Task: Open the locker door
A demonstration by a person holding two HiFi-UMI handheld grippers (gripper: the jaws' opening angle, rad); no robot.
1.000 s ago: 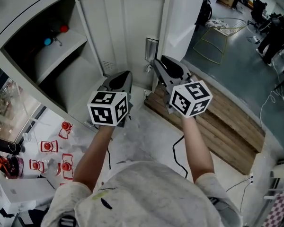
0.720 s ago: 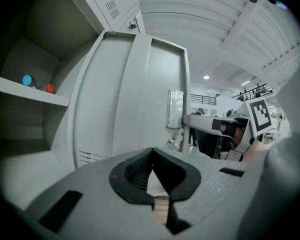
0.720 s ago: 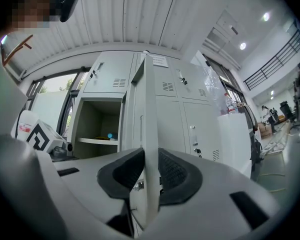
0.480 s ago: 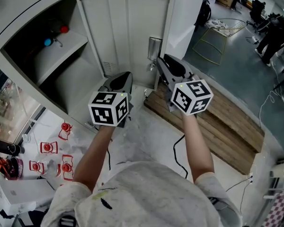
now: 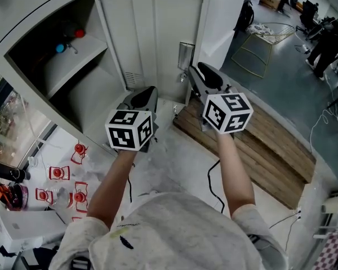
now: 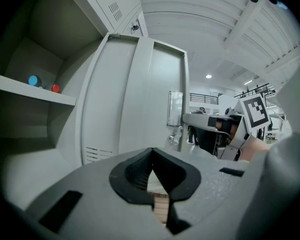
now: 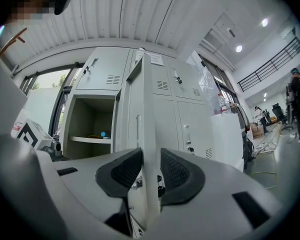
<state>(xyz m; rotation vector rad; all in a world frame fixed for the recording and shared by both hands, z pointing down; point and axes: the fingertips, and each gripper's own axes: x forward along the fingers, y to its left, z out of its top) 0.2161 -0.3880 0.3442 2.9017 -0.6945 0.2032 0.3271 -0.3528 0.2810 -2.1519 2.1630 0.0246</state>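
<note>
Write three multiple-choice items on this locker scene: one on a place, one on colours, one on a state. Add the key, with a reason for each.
1. Where do the two small round things lie?
A) on the shelf of the open compartment
B) on the floor
C) on top of the lockers

2. What colours are they?
A) green and yellow
B) blue and red
C) both white

3. The locker door is:
A) shut flush
B) swung open
C) lying on the floor

Key:
1 A, both sit on the shelf.
2 B, one is blue and the other red.
3 B, the compartment's inside shows beside the door.
</note>
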